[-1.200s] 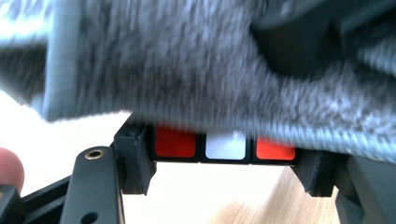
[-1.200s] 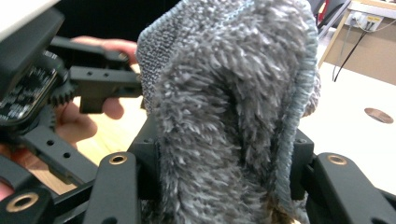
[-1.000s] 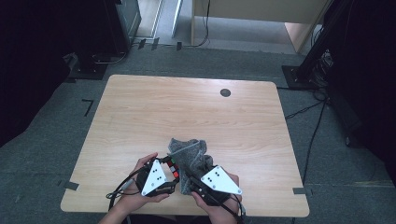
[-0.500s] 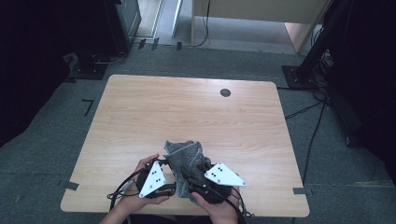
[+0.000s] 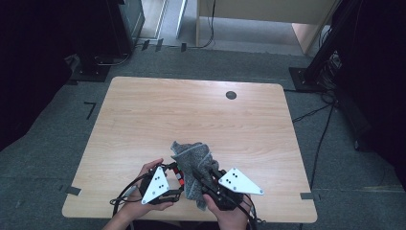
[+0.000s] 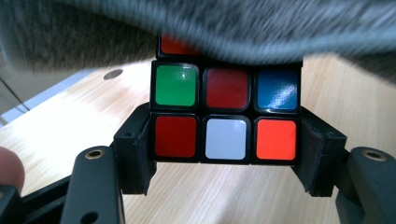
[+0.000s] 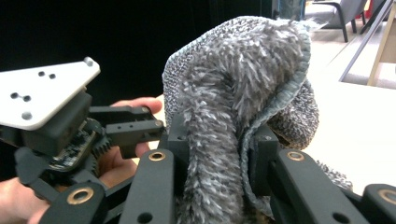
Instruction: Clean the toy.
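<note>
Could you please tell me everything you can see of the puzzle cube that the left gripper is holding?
The puzzle cube is black-framed with glossy stickers: green, dark red and blue in one row, red, white and orange in the row below. The left gripper is shut on its lower row, one jaw on each side, holding it above the wooden table. The grey fuzzy cloth drapes over its top, hiding most of the upper row.

The cube (image 6: 226, 114) sits between the left gripper's (image 5: 178, 178) jaws at the table's (image 5: 143, 120) near edge. The cloth (image 5: 194, 165) lies over it, just right, between the right gripper's (image 7: 218, 154) jaws.
</note>
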The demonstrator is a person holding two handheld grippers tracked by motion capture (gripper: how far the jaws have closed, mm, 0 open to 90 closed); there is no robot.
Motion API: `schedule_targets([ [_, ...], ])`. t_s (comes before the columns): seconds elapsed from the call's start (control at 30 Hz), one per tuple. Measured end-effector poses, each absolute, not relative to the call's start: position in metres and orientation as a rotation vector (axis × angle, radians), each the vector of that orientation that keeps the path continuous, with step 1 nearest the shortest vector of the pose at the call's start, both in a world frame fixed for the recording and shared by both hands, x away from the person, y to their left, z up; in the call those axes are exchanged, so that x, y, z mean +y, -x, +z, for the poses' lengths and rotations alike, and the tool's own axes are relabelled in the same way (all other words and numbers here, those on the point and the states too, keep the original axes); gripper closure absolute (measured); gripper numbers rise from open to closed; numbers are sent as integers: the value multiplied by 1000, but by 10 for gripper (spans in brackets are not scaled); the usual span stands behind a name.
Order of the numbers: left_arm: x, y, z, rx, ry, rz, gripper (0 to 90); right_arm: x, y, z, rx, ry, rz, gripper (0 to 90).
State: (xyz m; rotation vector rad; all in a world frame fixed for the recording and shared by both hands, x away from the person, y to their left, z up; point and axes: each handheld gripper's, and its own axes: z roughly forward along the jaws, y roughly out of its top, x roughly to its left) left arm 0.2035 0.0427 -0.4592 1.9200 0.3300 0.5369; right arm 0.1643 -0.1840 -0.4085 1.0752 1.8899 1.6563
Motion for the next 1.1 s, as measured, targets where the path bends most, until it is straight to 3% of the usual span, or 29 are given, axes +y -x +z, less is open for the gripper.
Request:
schedule_targets([
  [1.1,48,-200,-450,297,-1893,548,339,-207,-187,-435,1893,-1251,1651,662],
])
